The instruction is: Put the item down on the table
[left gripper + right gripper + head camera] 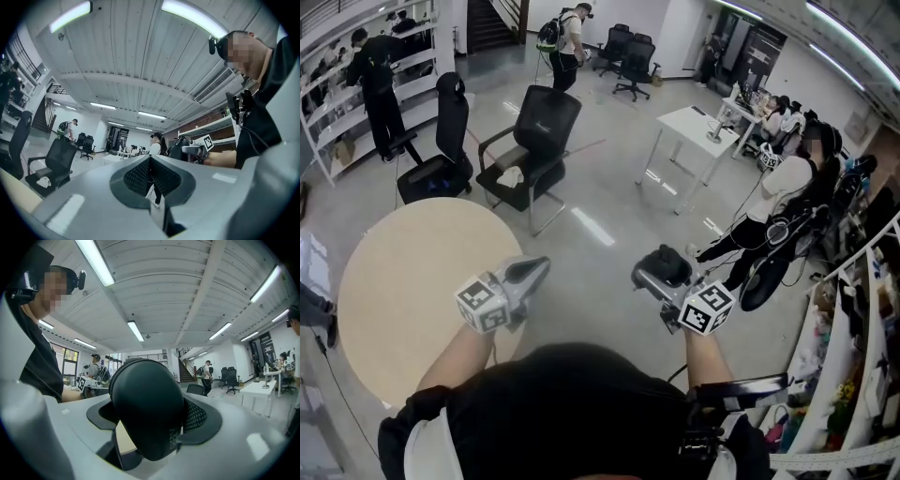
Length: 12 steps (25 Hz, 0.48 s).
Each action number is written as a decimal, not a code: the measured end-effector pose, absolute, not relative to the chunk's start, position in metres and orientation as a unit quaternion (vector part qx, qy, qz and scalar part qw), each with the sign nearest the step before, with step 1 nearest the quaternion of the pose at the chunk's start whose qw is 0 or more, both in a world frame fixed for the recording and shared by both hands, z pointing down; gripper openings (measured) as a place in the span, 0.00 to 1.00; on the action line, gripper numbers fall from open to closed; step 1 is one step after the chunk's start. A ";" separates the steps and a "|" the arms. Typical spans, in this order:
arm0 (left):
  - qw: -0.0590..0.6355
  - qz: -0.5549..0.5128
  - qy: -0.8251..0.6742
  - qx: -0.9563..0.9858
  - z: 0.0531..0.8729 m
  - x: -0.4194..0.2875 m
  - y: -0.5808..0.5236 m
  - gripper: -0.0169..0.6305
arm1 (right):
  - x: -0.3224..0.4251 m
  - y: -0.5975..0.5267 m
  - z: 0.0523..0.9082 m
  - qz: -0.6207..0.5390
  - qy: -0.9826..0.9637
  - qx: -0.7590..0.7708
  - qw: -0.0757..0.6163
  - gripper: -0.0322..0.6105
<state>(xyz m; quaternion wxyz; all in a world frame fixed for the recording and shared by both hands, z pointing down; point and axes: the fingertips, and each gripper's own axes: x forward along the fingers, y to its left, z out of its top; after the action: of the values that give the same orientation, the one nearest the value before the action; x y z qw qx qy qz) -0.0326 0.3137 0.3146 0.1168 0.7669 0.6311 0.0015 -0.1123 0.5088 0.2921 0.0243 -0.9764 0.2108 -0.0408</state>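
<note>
1. While the task is to set the item down, the black rounded item (666, 264) is not down yet: it sits clamped between the jaws of the right gripper (647, 279), filling the gap from pad to pad and bulging out past the tips.
2. That gripper points roughly level and hangs over bare floor, not over the surface (389, 300).
3. The left gripper (536, 266) has its jaws drawn together with nothing between them. It is beside the right one, with its tips just past the round beige surface's near edge.
4. The surface lies off to the right gripper's left, beyond the left gripper. The right gripper view shows only a sliver of beige below the held item.
5. Judged from this, the step in hand is the carry toward the surface, and the placing itself is not begun.
6. The next move calls for swinging the right gripper leftward until the item is above the tabletop. It then needs lowering until its underside rests there, and only then should the jaws part.
7. Letting go earlier would drop it on the floor.
</note>
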 end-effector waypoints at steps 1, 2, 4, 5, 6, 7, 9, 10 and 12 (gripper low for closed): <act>0.121 0.005 0.629 0.768 0.316 -0.022 0.315 0.02 | -0.100 0.511 0.294 -0.045 0.213 -0.976 0.025 0.63; 0.125 0.008 0.625 0.770 0.319 -0.012 0.317 0.02 | -0.088 0.514 0.297 -0.049 0.216 -0.975 0.026 0.63; 0.130 0.013 0.618 0.775 0.326 0.008 0.320 0.02 | -0.063 0.522 0.303 -0.054 0.223 -0.973 0.028 0.63; 0.133 0.015 0.614 0.778 0.330 0.019 0.322 0.02 | -0.049 0.527 0.305 -0.055 0.227 -0.972 0.029 0.63; 0.135 0.018 0.609 0.782 0.334 0.031 0.325 0.02 | -0.034 0.532 0.307 -0.056 0.231 -0.971 0.030 0.63; 0.137 0.021 0.603 0.786 0.339 0.043 0.328 0.02 | -0.020 0.539 0.310 -0.055 0.236 -0.970 0.033 0.63; 0.137 0.030 0.588 0.797 0.350 0.062 0.339 0.02 | 0.005 0.554 0.316 -0.055 0.250 -0.966 0.036 0.63; 0.136 0.033 0.580 0.803 0.355 0.070 0.347 0.02 | 0.015 0.562 0.319 -0.056 0.258 -0.964 0.036 0.63; 0.134 0.033 0.560 0.817 0.361 0.084 0.366 0.02 | 0.035 0.586 0.324 -0.056 0.276 -0.959 0.038 0.63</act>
<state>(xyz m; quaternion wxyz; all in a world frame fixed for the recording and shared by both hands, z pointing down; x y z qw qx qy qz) 0.0840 0.3658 0.3607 0.1337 0.8167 0.5603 0.0331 0.0350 0.5857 0.3242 0.0384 -0.9588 0.2758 -0.0559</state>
